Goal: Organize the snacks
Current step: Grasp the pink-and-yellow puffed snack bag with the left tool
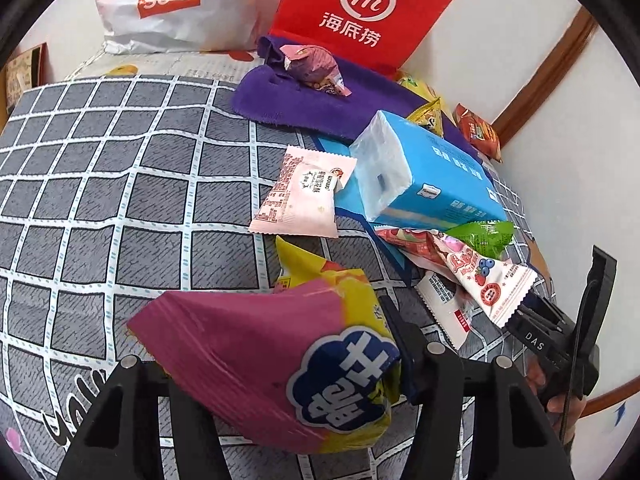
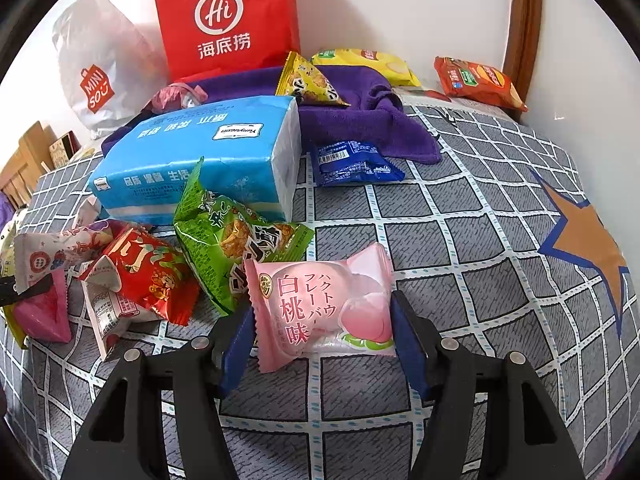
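Note:
My left gripper (image 1: 276, 332) is shut on a pink-and-yellow snack bag (image 1: 260, 356) with a blue label, held just over the checked bedspread (image 1: 120, 184); the bag hides its left finger. In the right wrist view that bag (image 2: 40, 316) shows at the far left. My right gripper (image 2: 324, 340) stands open around a pink peach-flavour packet (image 2: 320, 304) that lies flat on the bedspread (image 2: 460, 240), its side edges right at the blue pads (image 2: 408, 344). A pile of small packets, green (image 2: 236, 236) and red (image 2: 148, 276), lies just beyond.
A blue tissue pack (image 2: 200, 160) sits behind the pile, a purple cloth (image 2: 360, 120) with snacks beyond it. A red paper bag (image 2: 224, 20) and a white shopping bag (image 2: 96, 68) stand against the wall. A blue packet (image 2: 352, 164) and an orange packet (image 2: 476, 80) lie farther right.

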Available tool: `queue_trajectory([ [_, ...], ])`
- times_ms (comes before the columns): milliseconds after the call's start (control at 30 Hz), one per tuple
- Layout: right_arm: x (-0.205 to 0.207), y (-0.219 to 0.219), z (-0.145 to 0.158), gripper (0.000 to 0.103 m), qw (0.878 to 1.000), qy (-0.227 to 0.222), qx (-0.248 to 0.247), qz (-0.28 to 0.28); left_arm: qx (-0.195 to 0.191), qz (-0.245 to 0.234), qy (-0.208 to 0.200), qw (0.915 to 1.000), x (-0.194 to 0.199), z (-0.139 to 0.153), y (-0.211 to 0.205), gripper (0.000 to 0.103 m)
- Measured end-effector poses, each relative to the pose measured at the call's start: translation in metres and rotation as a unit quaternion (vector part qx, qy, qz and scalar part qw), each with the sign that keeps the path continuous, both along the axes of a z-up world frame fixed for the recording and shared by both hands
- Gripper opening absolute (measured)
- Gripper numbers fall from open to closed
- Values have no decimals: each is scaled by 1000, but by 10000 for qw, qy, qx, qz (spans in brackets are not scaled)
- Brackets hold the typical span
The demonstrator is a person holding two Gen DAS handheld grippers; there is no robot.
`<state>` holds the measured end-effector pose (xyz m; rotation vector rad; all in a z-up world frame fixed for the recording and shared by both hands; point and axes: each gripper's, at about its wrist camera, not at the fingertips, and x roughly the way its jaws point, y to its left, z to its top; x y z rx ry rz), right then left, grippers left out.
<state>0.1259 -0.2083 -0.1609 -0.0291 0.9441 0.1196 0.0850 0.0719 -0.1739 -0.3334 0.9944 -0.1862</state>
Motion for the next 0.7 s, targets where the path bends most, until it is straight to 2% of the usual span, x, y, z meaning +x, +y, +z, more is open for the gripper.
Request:
queue_trajectory([
  [200,0,1,-1,67,10000,12,-24,35,95,-51,-169,9998,-6,0,-1,59],
  [700,0,1,-1,67,10000,23,-32,39,1,-134,-215,9997,-10,0,2,59],
])
